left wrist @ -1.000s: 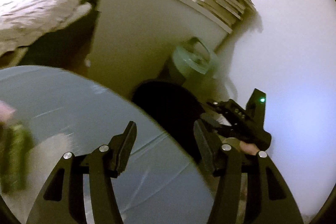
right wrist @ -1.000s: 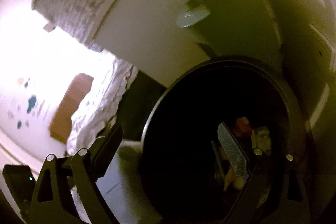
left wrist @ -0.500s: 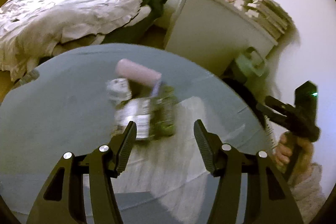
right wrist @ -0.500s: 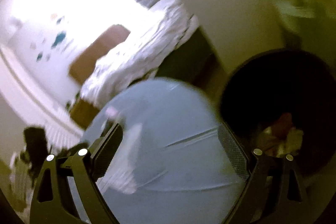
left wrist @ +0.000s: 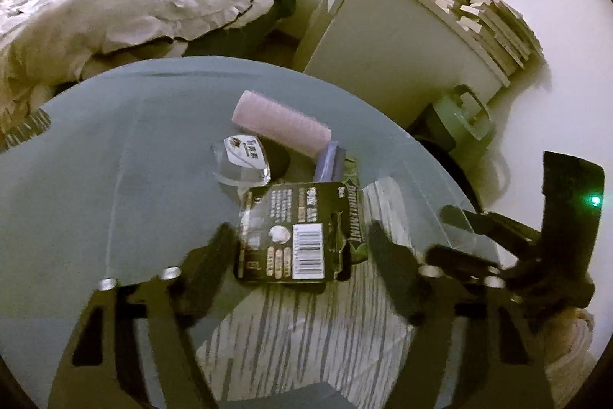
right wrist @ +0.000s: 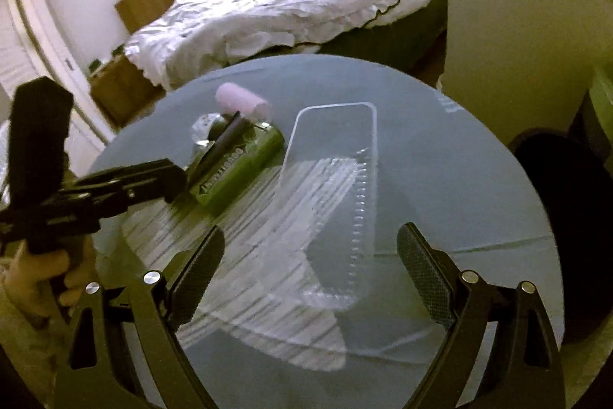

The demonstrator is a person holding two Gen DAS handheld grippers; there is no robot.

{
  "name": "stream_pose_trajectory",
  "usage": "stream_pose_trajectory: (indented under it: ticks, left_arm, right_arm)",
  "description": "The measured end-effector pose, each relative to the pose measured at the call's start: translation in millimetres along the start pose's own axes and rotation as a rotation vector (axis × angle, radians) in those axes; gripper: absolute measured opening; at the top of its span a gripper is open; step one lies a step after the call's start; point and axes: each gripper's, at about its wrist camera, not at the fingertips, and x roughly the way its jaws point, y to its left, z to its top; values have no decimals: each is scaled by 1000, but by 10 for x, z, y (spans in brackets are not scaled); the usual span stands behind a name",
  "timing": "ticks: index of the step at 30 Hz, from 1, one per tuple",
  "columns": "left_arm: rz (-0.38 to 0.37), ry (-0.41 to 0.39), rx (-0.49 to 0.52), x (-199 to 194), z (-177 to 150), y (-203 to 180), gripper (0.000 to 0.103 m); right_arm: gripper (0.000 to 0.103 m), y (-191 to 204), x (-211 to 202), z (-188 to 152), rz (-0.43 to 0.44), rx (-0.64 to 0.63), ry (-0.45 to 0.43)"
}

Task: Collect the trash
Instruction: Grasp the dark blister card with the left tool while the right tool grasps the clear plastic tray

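Bedroom with a rumpled bed behind a round grey surface [left wrist: 95, 140], now swung into view in place of the dark bin: left tongs [left wrist: 300, 248], released and opening, straddle a green gum packet [left wrist: 299, 240]; right tongs [right wrist: 310, 263], empty and closing, hover above a clear plastic tray [right wrist: 333, 186].

The green gum pack [left wrist: 295, 236] reads "DOUBLEMINT" along its edge, with a barcode on its back.

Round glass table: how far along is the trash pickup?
Done: some trash sits in the black bin. In hand: nothing; left tool opening around the green mint package, right tool closing above the clear plastic tray. Left: pink roller, clear wrapper.
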Motion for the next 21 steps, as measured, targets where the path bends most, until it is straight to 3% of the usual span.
stream_pose_trajectory:
  ticks: [2,5,9,12,13,14,18,21]
  left_arm:
    - [7,1,12,3,-11,-9,57]
    - [10,-2,14,-14,-31,-17,52]
    - [9,-11,-1,-48,-68,-9,49]
    - [-28,-41,4,-138,-67,-57,26]
    - [-43,-38,7,-164,-58,-96,13]
    - [-56,-28,8,-172,-56,-128,11]
    - [-20,-11,31,-169,-94,-216,11]
    - [20,-22,14,-202,-155,-200,19]
  right_arm:
    - [59,21,95,13,-17,1,33]
    - [49,40,116,5,-15,-6,30]
    - [48,-21,29,-35,21,27,2]
    - [48,-117,-91,-57,57,68,-35]
    - [48,-160,-149,-65,69,81,-49]
    - [48,-181,-180,-57,76,89,-59]
    - [48,-348,-354,-68,100,130,-100]
    - [48,-446,-418,-104,108,148,-111]
